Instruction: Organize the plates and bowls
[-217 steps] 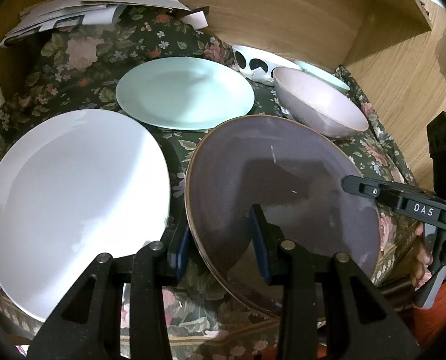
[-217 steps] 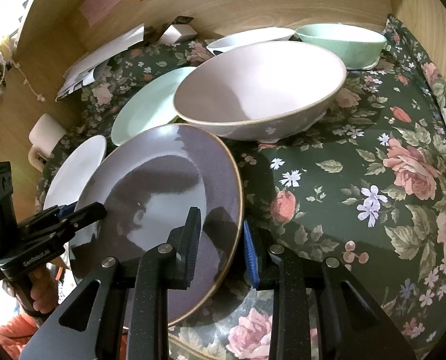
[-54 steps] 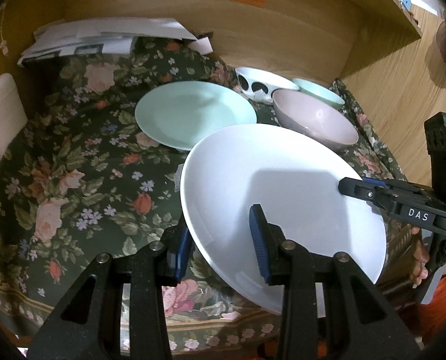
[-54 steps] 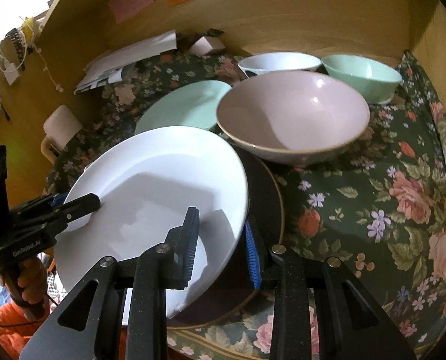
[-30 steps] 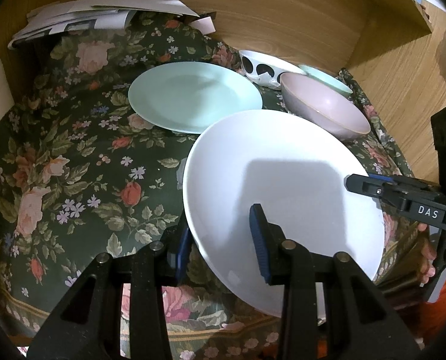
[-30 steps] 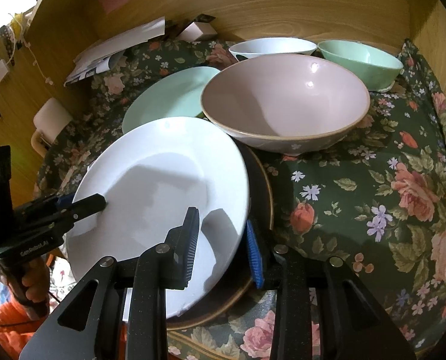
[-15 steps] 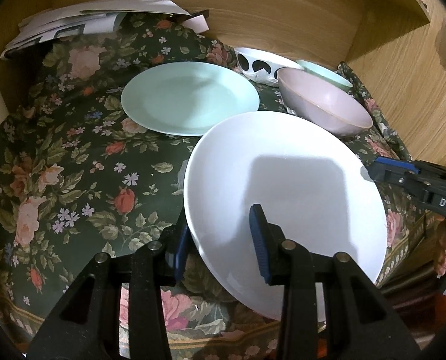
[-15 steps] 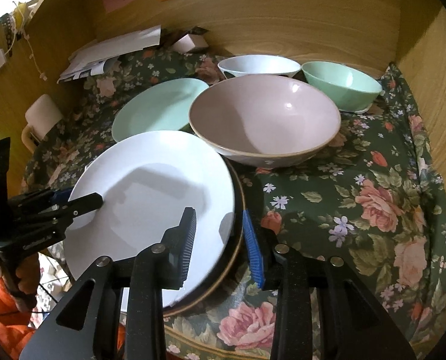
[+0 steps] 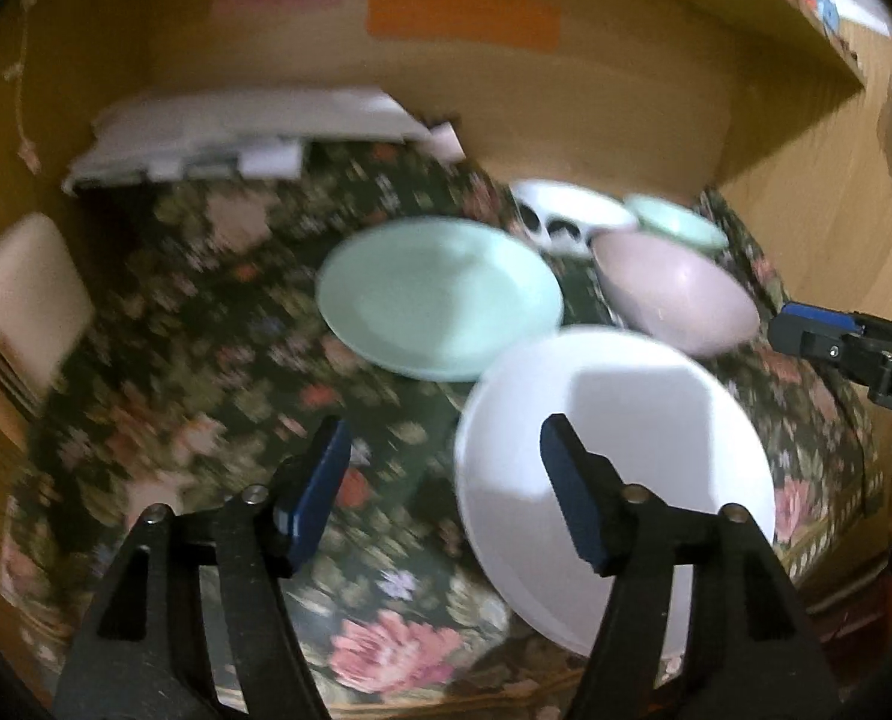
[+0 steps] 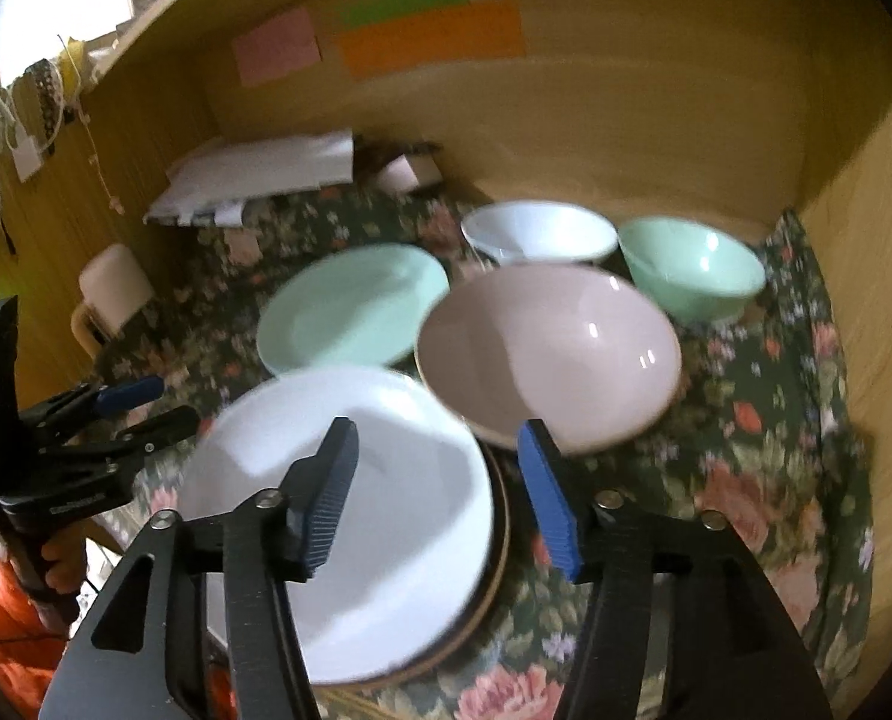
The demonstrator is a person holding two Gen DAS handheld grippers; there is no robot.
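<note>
**Inspector:** State of each tool, and where is the plate?

**Operator:** I have both jaws opening. The left tool [image 9: 440, 483] and the right tool [image 10: 437, 489] have nothing pressed between their pads. The white plate [image 10: 350, 516] lies on the dark plate [image 10: 497, 540], near the desk's front edge, just beside the pink bowl [image 10: 551, 348].

**Inspector:** How should the release be finished?

**Operator:** In my judgement, clear both rims fully before turning to the mint plate [image 9: 440, 294], so nothing drags the stack.

**Inspector:** Surface and surroundings?

**Operator:** A floral cloth [image 10: 776, 420] covers the desk; wooden walls enclose it, with coloured notes [image 10: 431, 36] stuck on the back panel and papers [image 9: 242, 132] stacked behind.
</note>
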